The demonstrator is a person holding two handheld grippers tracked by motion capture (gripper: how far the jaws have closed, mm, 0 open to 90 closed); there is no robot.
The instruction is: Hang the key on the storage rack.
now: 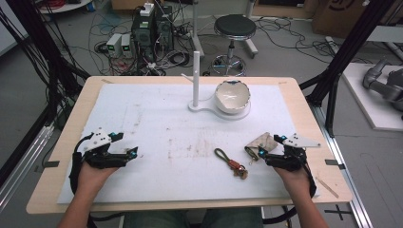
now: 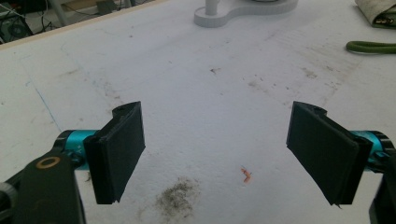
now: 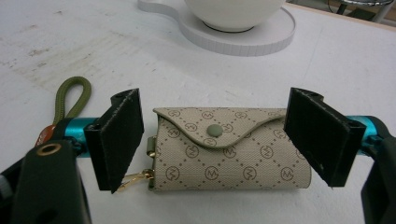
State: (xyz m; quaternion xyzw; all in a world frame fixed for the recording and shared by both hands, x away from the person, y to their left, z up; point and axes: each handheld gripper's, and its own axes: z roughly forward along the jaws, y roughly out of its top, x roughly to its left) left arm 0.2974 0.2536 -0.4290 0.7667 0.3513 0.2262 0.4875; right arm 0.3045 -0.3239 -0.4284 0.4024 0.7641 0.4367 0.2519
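A: Right, start at the right gripper (image 3: 212,140). Jaws spread wide, one black pad each side of the small beige monogrammed fabric pouch with a snap-button flap (image 3: 229,149). Pouch lies flat on the white foam table mat (image 3: 93,42). Pads do not seem to press on it; a gap shows on the left side, while the right end is partly hidden behind the pad.

B: And beyond the pouch?

A: A gold clasp (image 3: 137,179) pokes out at its lower left, half covered by the pad. The olive-green cord loop (image 3: 72,98) lies just beside, its far end hidden behind the gripper body. Further off, the white ceramic bowl (image 3: 233,14) on a white round stand (image 3: 243,39), top cut off.

B: Left gripper?

A: Left gripper (image 2: 215,154) also wide open, nothing between its pads, well apart from the pouch, over bare, smudged mat.
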